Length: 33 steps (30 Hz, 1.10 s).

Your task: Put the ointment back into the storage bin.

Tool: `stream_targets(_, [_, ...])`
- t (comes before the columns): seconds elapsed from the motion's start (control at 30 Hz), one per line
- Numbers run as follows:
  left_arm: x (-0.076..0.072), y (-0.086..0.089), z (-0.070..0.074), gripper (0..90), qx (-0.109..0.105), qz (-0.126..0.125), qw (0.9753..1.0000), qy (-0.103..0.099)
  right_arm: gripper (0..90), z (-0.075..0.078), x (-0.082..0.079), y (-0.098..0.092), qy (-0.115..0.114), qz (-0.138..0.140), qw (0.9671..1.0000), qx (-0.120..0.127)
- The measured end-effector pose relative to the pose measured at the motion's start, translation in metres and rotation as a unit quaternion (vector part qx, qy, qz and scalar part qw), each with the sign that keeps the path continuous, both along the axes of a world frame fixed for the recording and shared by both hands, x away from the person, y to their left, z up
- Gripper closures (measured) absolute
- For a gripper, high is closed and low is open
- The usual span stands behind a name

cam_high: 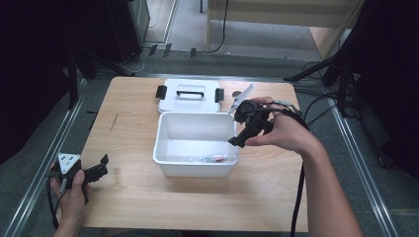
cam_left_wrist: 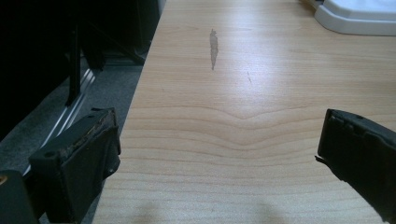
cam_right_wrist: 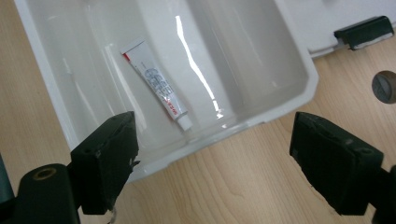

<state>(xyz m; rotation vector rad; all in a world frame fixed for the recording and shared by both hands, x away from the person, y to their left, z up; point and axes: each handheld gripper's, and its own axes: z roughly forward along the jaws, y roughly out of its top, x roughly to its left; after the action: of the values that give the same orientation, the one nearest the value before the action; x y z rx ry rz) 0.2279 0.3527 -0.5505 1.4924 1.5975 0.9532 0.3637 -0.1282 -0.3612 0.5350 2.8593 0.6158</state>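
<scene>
Right hand-held gripper (cam_high: 236, 139) hovered wide open, empty, above white bin (cam_high: 163, 129); tube (cam_right_wrist: 156, 82) just ahead, probably pick target. Left hand-held gripper (cam_high: 100, 169) parked wide open, empty, on surface (cam_left_wrist: 261, 93).

A lab-like recording room: wooden table (cam_high: 133, 192) in aluminium rails (cam_high: 44, 163), black stands (cam_high: 341, 69), floor cables (cam_high: 316, 106)

1. Wooden table (cam_high: 133, 197), with a dark streak (cam_left_wrist: 213, 46) near its left edge.
2. Metal rails (cam_high: 44, 163) on the grey floor (cam_high: 395, 197) along both sides of the table.
3. Black stand legs (cam_high: 316, 69) behind the far right corner.
</scene>
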Motion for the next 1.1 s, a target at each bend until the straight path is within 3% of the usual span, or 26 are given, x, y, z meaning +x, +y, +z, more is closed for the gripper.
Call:
stream_targets(0.27, [0.0,0.0,0.0,0.0,0.001,-0.001,1.0,0.001,15.2,-0.001,0.002,-0.033,-0.017,-0.054,0.9977,0.037])
stream_targets(0.43, [0.0,0.0,0.0,0.0,0.001,0.0,1.0,0.001,15.1,-0.008,0.004,-0.053,-0.024,-0.095,0.9932,0.063])
stream_targets(0.63, [0.0,0.0,0.0,0.0,0.001,0.0,1.0,0.001,15.1,-0.021,0.006,-0.079,-0.04,-0.15,0.9823,0.105])
stream_targets(0.83, [0.0,0.0,0.0,0.0,0.001,0.001,1.0,0.001,15.1,-0.041,0.007,-0.103,-0.05,-0.195,0.9719,0.122])
stream_targets(0.87, [0.0,0.0,0.0,0.0,0.001,0.001,1.0,0.001,15.1,-0.05,0.007,-0.11,-0.049,-0.208,0.9683,0.128])
stream_targets(0.93, [0.0,0.0,0.0,0.0,0.001,0.001,1.0,0.001,15.1,-0.053,0.007,-0.113,-0.05,-0.211,0.9675,0.13])
stream_targets(0.97, [0.0,0.0,0.0,0.1,0.001,0.001,1.0,0.001,15.1,-0.064,0.007,-0.121,-0.051,-0.225,0.9638,0.133])
stream_targets(1.03, [0.0,0.0,0.0,0.0,0.001,0.001,1.0,0.001,15.2,-0.068,0.006,-0.124,-0.052,-0.23,0.9624,0.134])
stream_targets(1.1, [0.0,-0.001,0.0,0.1,0.001,0.001,1.0,0.001,15.2,-0.078,0.005,-0.131,-0.055,-0.245,0.9577,0.14])
